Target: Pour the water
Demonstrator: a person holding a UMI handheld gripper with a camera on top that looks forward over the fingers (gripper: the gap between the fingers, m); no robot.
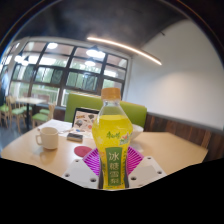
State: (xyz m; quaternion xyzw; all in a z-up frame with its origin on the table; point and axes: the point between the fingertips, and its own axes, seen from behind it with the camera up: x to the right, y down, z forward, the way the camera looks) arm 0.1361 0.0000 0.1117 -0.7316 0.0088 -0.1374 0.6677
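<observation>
Bottle (pixel 113 140), capped and upright, clamped between both fingers of gripper (pixel 112 168) above table (pixel 170 148); carrying step, with tilting over mug (pixel 47 138) probably next.

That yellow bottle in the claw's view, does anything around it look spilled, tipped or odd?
Nothing stands out. The clear plastic bottle of yellow drink with an orange cap stands upright between the claw fingers, cap on. The white ceramic mug sits upright on the pale round table, and no spill shows.
</observation>
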